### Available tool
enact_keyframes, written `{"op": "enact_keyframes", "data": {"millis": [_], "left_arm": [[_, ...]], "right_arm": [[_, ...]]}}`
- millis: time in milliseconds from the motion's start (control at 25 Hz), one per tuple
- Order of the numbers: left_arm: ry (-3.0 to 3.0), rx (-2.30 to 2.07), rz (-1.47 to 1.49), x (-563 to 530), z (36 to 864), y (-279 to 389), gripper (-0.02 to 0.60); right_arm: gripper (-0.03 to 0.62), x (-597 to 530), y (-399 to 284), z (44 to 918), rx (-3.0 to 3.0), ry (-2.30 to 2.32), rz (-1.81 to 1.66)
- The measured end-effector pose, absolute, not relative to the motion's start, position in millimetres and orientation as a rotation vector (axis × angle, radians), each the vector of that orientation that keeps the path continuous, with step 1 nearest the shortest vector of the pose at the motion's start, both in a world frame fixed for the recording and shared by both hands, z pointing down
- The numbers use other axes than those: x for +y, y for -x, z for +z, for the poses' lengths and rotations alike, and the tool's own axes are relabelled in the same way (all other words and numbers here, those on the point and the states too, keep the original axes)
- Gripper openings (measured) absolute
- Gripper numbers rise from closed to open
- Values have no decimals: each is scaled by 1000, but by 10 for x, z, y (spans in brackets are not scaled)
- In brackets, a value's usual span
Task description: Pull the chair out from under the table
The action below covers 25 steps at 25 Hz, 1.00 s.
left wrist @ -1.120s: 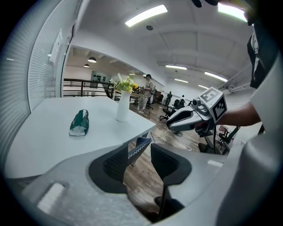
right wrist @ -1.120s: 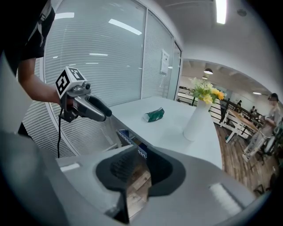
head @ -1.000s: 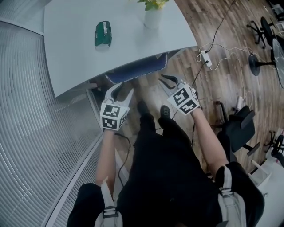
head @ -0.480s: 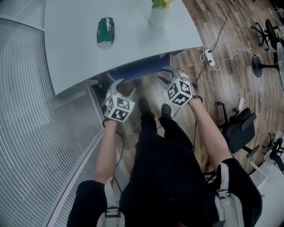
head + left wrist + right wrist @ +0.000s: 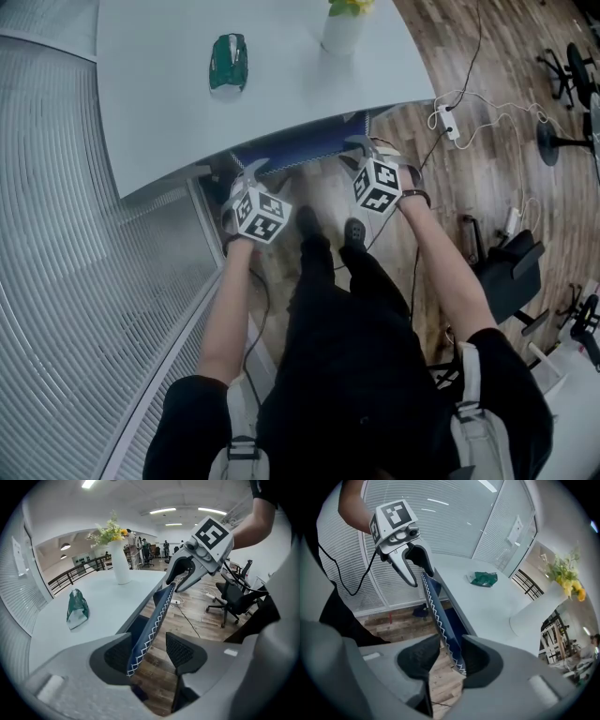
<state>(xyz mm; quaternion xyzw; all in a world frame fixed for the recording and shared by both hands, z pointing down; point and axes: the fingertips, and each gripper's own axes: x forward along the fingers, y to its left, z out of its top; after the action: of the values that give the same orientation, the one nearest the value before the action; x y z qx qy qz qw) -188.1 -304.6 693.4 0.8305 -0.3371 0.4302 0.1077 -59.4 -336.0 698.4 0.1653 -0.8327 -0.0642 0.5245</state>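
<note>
Chair backrest [image 5: 300,145] stands loose between the just-opened jaws of left gripper [image 5: 246,173] and right gripper [image 5: 356,152]; vase [image 5: 342,36] holds flowers [image 5: 349,6].

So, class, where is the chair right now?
Head view, top centre: the chair is tucked under the white table, only its backrest showing at the near edge, beyond the person's shoes.

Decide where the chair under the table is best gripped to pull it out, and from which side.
Grip the top edge of the blue backrest, near both ends, coming from above: it is thin and the only part clear of the table.
</note>
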Motion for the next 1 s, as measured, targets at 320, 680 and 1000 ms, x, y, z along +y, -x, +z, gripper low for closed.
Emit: {"op": "enact_keyframes", "data": {"millis": [320, 680, 1000], "left_arm": [[-2439, -1023, 1269, -3154, 6980, 1844, 168], [-2434, -1022, 1357, -3154, 7055, 1823, 160], [-2387, -1008, 1433, -3105, 7133, 1792, 150]], "right_arm": [[124, -3412, 571, 7045, -1959, -346, -155], [115, -3412, 573, 7087, -1945, -362, -239], [114, -3345, 546, 7117, -1939, -408, -264]]}}
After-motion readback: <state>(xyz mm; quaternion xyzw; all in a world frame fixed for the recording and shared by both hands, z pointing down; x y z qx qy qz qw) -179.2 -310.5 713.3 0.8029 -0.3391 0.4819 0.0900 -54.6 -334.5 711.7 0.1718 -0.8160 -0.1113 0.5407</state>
